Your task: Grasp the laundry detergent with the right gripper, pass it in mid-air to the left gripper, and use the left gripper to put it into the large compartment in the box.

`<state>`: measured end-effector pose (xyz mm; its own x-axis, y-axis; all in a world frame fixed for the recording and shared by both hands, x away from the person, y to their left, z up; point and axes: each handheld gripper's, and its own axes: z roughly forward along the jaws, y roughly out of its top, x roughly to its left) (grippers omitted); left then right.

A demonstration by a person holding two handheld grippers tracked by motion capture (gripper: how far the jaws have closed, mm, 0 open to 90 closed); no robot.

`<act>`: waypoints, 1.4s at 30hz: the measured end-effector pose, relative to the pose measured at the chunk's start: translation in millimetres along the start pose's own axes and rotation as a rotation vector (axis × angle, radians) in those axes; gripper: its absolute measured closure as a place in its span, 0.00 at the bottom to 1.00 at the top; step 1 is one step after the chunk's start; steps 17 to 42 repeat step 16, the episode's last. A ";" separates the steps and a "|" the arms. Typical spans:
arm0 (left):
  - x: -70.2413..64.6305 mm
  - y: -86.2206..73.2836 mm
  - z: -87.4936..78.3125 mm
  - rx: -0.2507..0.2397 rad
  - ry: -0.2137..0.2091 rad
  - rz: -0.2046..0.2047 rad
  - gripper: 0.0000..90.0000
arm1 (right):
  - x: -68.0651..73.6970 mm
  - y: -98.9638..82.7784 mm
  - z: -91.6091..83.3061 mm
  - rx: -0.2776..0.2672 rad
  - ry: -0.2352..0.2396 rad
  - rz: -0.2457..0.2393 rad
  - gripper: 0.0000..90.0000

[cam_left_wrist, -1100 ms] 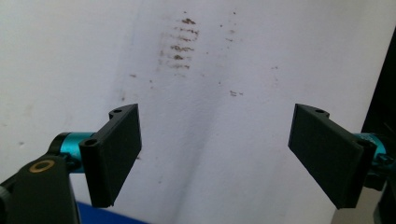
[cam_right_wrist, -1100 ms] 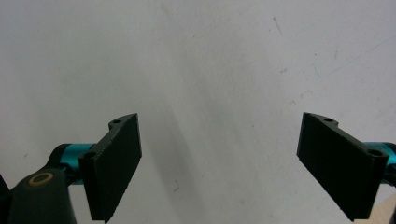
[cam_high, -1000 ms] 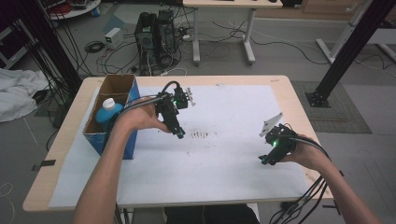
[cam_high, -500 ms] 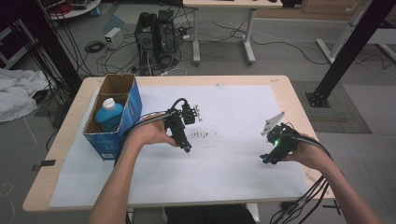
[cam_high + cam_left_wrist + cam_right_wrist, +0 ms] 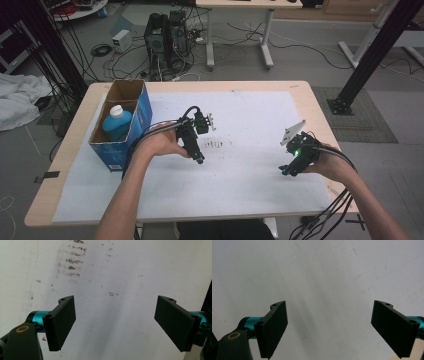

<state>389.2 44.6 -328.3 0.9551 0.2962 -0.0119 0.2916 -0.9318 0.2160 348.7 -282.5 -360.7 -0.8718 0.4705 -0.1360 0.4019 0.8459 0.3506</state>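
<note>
The blue bottle [image 5: 116,125] stands upright inside the open cardboard box [image 5: 145,112] at the left of the table [image 5: 300,87], walls keeping it from tipping. Just right of the box, the left gripper [image 5: 198,159] hangs over the stained white sheet [image 5: 250,165], jaws spread wide and empty, probably staged for a reach. Far right, the right gripper [image 5: 285,171] rests low near the sheet's edge, likewise wide apart, clear of the work

The high view is lit evenly from overhead, w/ mild glare on the white sheet [image 5: 250,165] and slight softness throughout. In both gripper views soft diffuse shadows are cast under the jaws; near parts are rendered a bit blurred.
</note>
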 end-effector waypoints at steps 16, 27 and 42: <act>-1.5 0.3 -0.6 0.003 0.007 0.004 0.19 | 0.7 0.9 -0.3 -0.005 -0.005 0.002 0.15; -1.5 0.3 -0.6 0.003 0.007 0.004 0.19 | 0.7 0.9 -0.3 -0.005 -0.005 0.002 0.15; -1.5 0.3 -0.6 0.003 0.007 0.004 0.19 | 0.7 0.9 -0.3 -0.005 -0.005 0.002 0.15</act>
